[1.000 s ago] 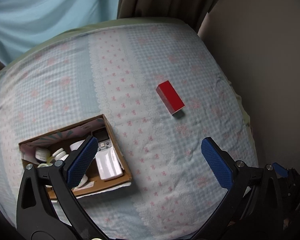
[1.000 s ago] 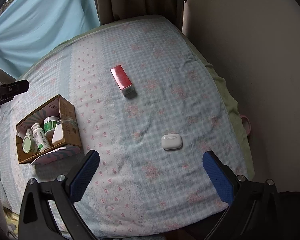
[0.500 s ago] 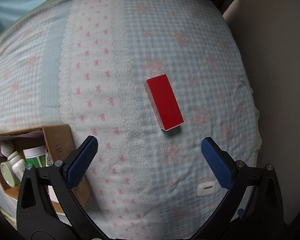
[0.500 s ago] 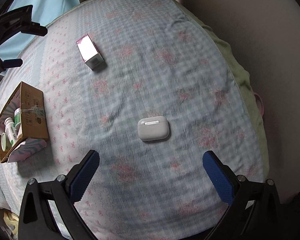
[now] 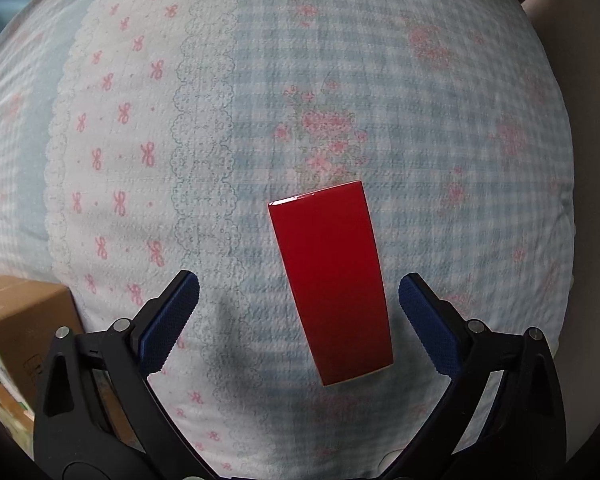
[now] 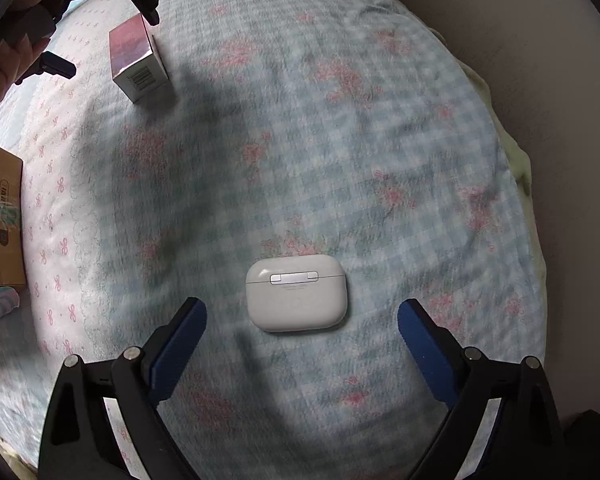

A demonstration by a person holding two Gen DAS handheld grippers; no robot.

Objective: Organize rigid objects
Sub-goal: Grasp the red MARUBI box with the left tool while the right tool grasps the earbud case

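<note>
A red box (image 5: 332,284) lies flat on the checked bedspread, its near half between the fingers of my left gripper (image 5: 298,294). The jaws stand wide and are closing, and neither pad touches the box. In the right wrist view a white earbud case (image 6: 296,293) rests on the bedspread, just ahead of my right gripper (image 6: 302,318). Its jaws are wide and closing too, with gaps on both sides of the case. The same red box (image 6: 138,60) appears at the upper left there, under the left gripper's black fingertips (image 6: 150,4).
A cardboard box (image 5: 18,320) with bottles inside sits at the lower left, also seen as the cardboard box (image 6: 0,216) at the left edge. A hand (image 6: 8,56) holds the left gripper. The bed's edge and a wall (image 6: 540,80) run along the right.
Both grippers have come down toward the bedspread. The red box now lies between the left fingers, and the earbud case sits just ahead of the right fingers. Both jaws look slightly narrower.
</note>
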